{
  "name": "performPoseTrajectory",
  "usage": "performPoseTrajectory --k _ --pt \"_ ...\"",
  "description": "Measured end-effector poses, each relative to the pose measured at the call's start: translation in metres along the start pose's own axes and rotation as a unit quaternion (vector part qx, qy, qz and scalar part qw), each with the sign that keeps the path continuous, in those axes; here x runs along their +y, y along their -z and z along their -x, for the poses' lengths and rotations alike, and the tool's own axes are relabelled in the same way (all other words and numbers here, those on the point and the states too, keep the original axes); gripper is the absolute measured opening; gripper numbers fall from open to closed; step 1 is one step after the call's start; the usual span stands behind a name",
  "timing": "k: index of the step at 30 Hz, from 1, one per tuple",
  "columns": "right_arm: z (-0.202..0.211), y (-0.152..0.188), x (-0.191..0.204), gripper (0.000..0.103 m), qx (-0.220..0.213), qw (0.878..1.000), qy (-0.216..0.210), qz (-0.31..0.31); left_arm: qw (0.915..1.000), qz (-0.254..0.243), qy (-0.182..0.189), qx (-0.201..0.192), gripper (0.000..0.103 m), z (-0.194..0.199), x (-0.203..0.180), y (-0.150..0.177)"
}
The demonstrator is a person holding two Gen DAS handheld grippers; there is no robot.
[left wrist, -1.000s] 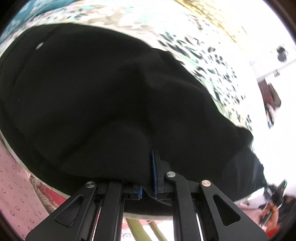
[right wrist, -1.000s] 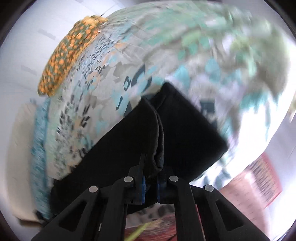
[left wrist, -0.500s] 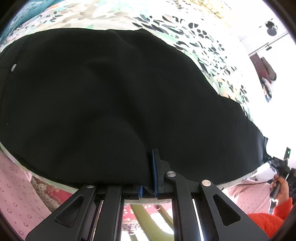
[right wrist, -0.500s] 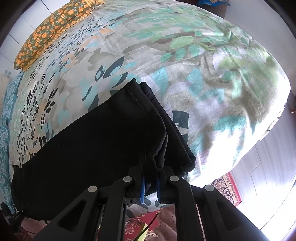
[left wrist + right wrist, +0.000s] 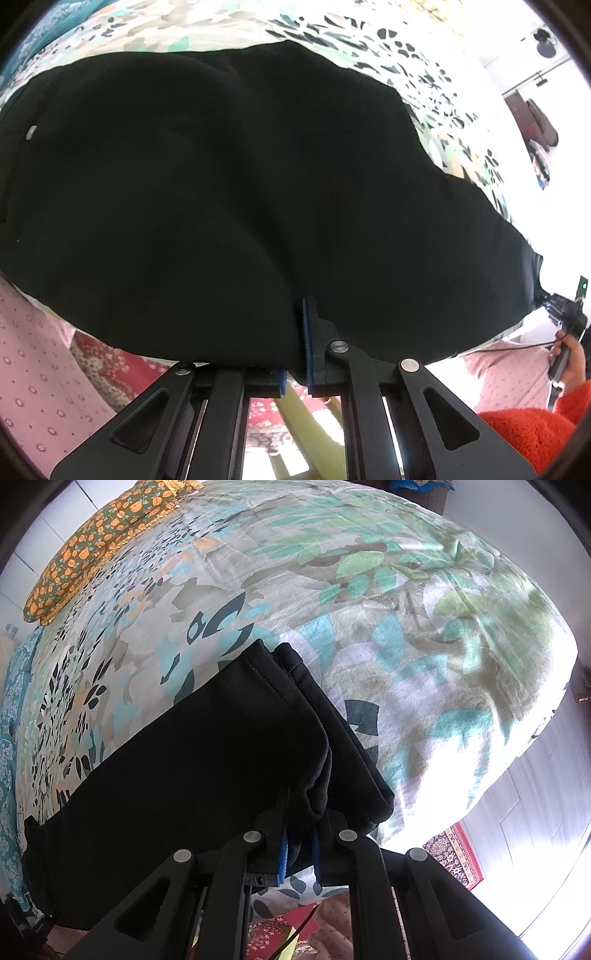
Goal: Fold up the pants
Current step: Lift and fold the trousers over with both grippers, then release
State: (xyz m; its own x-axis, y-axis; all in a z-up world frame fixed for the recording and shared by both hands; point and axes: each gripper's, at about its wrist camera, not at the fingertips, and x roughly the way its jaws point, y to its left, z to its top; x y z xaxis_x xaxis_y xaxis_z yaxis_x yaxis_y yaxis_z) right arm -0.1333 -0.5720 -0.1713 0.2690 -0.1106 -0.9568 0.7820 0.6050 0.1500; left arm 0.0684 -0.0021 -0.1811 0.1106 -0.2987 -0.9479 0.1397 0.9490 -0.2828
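Black pants (image 5: 221,177) lie stretched lengthways along the near edge of a bed with a leaf-print cover (image 5: 369,590). My left gripper (image 5: 295,354) is shut on the near edge of the pants at the waist end, where a metal button (image 5: 32,130) shows at the far left. My right gripper (image 5: 299,845) is shut on the pants (image 5: 192,775) at the stacked leg hems (image 5: 295,686). The cloth hides most of the left gripper's left fingertip.
An orange-patterned pillow (image 5: 96,542) lies at the bed's far left corner. A red patterned rug (image 5: 454,856) covers the floor below the bed edge. The person's red sleeve (image 5: 532,432) and the other gripper (image 5: 565,314) show at the right of the left wrist view.
The pants have been drawn out from a bunched, lifted shape to lie flat and stretched on the bed. Both grippers keep their hold and have settled lower near the bed edge.
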Motion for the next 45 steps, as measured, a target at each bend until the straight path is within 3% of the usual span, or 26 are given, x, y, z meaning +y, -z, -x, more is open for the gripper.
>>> performPoseTrajectory --k 3,5,6,7,11,13,14,15,20,22,23,25,27,29,30,32,34,36,38,40,42,43,44,45 --pt "0.000 -0.001 0.000 0.010 0.000 1.000 -0.001 -0.002 0.9999 0.010 0.003 0.005 0.013 -0.001 0.003 -0.002" --pt "0.001 -0.001 -0.001 0.010 -0.002 1.000 -0.004 -0.005 0.9998 0.020 -0.007 0.002 0.037 0.004 0.010 -0.002" --pt "0.001 -0.001 -0.002 0.010 -0.003 1.000 -0.007 -0.007 0.9993 0.032 -0.018 -0.008 0.057 0.009 0.015 -0.003" --pt "0.001 0.000 -0.003 0.010 -0.003 1.000 -0.008 -0.009 0.9980 0.051 -0.031 -0.023 0.063 0.016 0.024 -0.004" --pt "0.002 0.001 -0.005 0.010 -0.004 1.000 -0.010 -0.010 0.9887 0.141 -0.017 -0.046 0.059 0.030 0.064 -0.006" --pt "0.002 0.001 -0.005 0.010 -0.004 1.000 -0.011 -0.014 0.9823 0.180 -0.008 -0.053 0.034 0.032 0.084 -0.006" --pt "0.001 0.001 -0.005 0.010 -0.004 1.000 -0.010 -0.016 0.9800 0.192 -0.002 -0.053 0.027 0.032 0.090 -0.004" --pt "0.001 0.001 -0.003 0.011 -0.005 1.000 -0.008 -0.015 0.9778 0.203 0.004 -0.053 0.011 0.031 0.095 -0.002" --pt "0.001 0.002 0.001 0.011 -0.005 1.000 -0.002 -0.005 0.9794 0.193 -0.025 -0.053 0.009 0.036 0.090 0.003" --pt "0.001 0.001 -0.001 0.014 -0.005 1.000 -0.008 -0.010 0.9803 0.188 -0.051 -0.031 0.028 0.032 0.092 -0.003" --pt "0.001 0.001 -0.002 0.015 -0.006 1.000 -0.013 -0.014 0.9796 0.191 -0.056 -0.025 0.033 0.032 0.091 -0.003" --pt "0.005 0.001 -0.005 0.023 -0.014 0.999 -0.022 -0.021 0.9756 0.199 -0.093 -0.007 0.066 0.036 0.093 0.001" --pt "0.019 0.004 -0.009 0.042 -0.046 0.998 -0.026 -0.033 0.9719 0.207 -0.112 -0.013 0.072 0.050 0.097 0.007" --pt "0.054 0.013 -0.019 0.063 -0.137 0.988 0.007 -0.065 0.9711 0.212 -0.105 -0.031 0.072 0.068 0.099 0.012" --pt "0.068 0.019 -0.022 0.067 -0.174 0.981 0.029 -0.080 0.9692 0.215 -0.108 -0.052 0.072 0.083 0.098 0.015" --pt "0.102 0.036 -0.025 0.081 -0.262 0.955 0.081 -0.114 0.9636 0.211 -0.130 -0.101 0.072 0.106 0.091 0.015" --pt "0.119 0.046 -0.017 0.083 -0.310 0.942 0.071 -0.109 0.9621 0.177 -0.129 -0.163 0.086 0.125 0.079 0.001" --pt "0.113 0.040 0.000 0.083 -0.297 0.952 0.023 -0.064 0.9664 0.132 -0.115 -0.188 0.092 0.124 0.066 -0.019" --pt "0.093 0.028 0.023 0.083 -0.249 0.967 -0.058 -0.007 0.9706 0.082 -0.095 -0.206 0.092 0.110 0.057 -0.045" --pt "0.061 0.014 0.050 0.083 -0.179 0.977 -0.110 0.044 0.9718 0.036 -0.107 -0.207 0.092 0.085 0.052 -0.072" --pt "0.029 0.003 0.065 0.083 -0.131 0.981 -0.121 0.075 0.9666 -0.009 -0.153 -0.206 0.092 0.055 0.049 -0.088" --pt "0.009 -0.003 0.066 0.082 -0.097 0.986 -0.112 0.078 0.9608 -0.034 -0.190 -0.199 0.092 0.035 0.052 -0.097" --pt "-0.015 -0.011 0.059 0.079 -0.057 0.994 -0.075 0.055 0.9562 -0.041 -0.217 -0.192 0.092 0.024 0.054 -0.100" --pt "-0.023 -0.012 0.050 0.073 -0.046 0.996 -0.068 0.033 0.9503 -0.038 -0.255 -0.174 0.092 0.008 0.063 -0.102"
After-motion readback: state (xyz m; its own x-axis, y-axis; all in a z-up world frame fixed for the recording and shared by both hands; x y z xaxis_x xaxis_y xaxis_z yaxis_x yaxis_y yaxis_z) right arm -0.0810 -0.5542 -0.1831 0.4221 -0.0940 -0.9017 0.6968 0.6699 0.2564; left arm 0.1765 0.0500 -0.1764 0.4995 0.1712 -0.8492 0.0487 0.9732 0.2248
